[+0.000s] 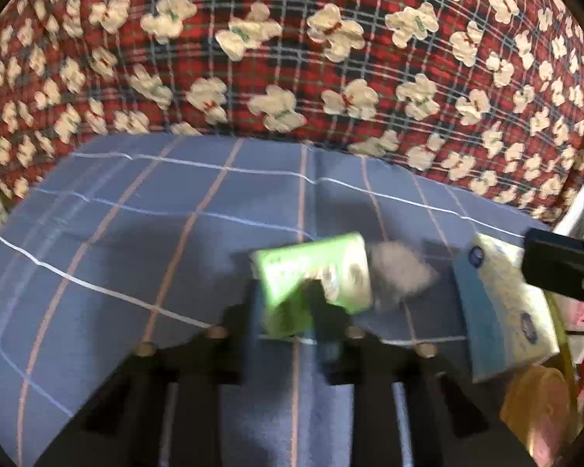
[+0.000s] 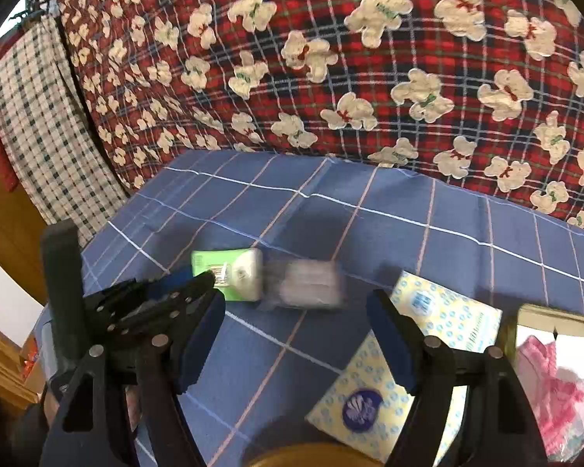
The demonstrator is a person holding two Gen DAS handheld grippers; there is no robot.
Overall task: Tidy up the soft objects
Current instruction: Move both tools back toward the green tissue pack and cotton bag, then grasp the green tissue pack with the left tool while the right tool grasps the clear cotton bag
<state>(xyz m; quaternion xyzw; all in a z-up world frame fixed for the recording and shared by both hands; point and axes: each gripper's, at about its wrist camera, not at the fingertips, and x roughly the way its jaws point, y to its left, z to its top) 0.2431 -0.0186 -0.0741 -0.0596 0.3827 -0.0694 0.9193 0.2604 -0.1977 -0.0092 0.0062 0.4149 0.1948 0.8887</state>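
A green tissue pack (image 1: 323, 268) lies on the blue checked sheet (image 1: 136, 233). My left gripper (image 1: 286, 295) is shut on its near end, with a dark finger pressed on each side. In the right wrist view the same pack (image 2: 237, 268) shows at centre left with the left gripper (image 2: 210, 278) on it. A blurred grey soft pack (image 2: 305, 284) lies just right of it. A pale yellow and blue tissue pack (image 2: 408, 350) lies partly under my right gripper (image 2: 296, 338), which is open and holds nothing.
A red plaid quilt with white bears (image 1: 292, 58) rises behind the sheet. A checked cloth (image 2: 39, 136) hangs at far left. A box with pink items (image 2: 553, 381) stands at the right edge. An amber round object (image 1: 537, 401) sits near the yellow pack (image 1: 506, 311).
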